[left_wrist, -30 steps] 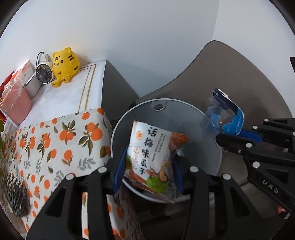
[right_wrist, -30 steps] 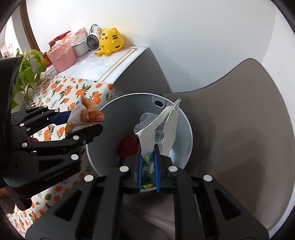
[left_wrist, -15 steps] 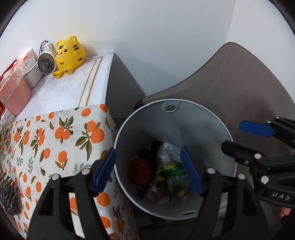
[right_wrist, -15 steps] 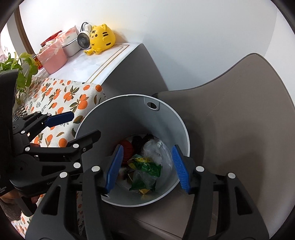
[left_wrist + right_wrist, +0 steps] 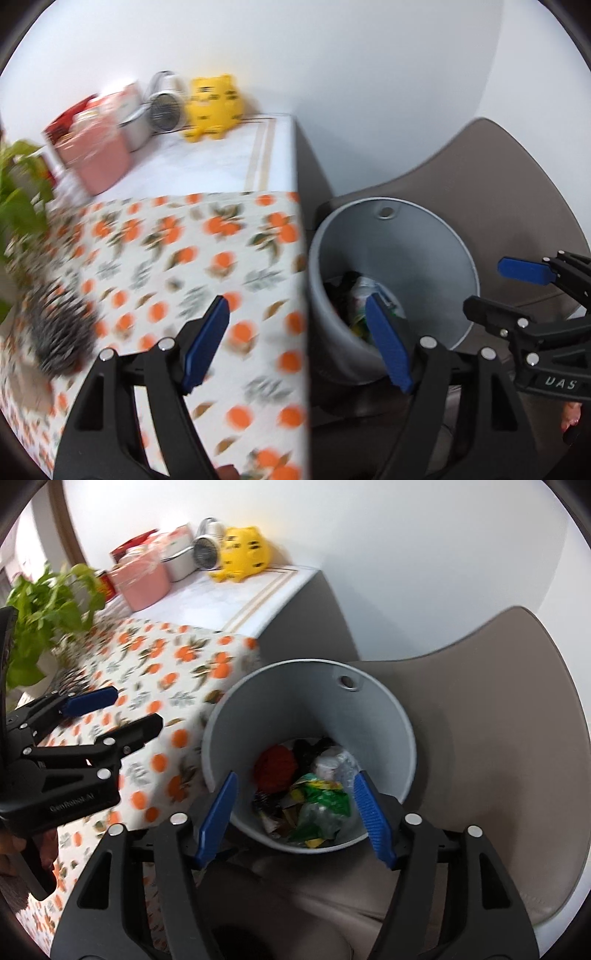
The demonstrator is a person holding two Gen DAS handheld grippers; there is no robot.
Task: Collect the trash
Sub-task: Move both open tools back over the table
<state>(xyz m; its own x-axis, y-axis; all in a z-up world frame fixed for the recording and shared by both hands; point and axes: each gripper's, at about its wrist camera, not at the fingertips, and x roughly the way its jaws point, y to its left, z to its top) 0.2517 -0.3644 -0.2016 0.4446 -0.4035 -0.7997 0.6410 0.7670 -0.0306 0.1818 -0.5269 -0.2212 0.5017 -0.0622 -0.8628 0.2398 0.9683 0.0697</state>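
A grey round bin (image 5: 391, 738) stands on a taupe chair seat beside the table; it also shows in the left wrist view (image 5: 424, 266). Inside lie several wrappers (image 5: 317, 805), a red ball-like thing (image 5: 275, 768) and crumpled plastic. My right gripper (image 5: 295, 816) is open and empty just above the bin's near rim. My left gripper (image 5: 299, 343) is open and empty, straddling the table edge and the bin's left rim. Each gripper shows in the other's view: the right one (image 5: 517, 291), the left one (image 5: 110, 712).
The table has an orange-print cloth (image 5: 166, 258) and a white top. At its back stand a yellow tiger toy (image 5: 214, 107), a small fan (image 5: 164, 107), a pink box (image 5: 99, 158) and tins. A green plant (image 5: 48, 605) and a spiky dark object (image 5: 59, 332) are at left.
Both grippers let their wrappers drop into the bin and opened. The left gripper then swung left toward the table; the right one drew back slightly.
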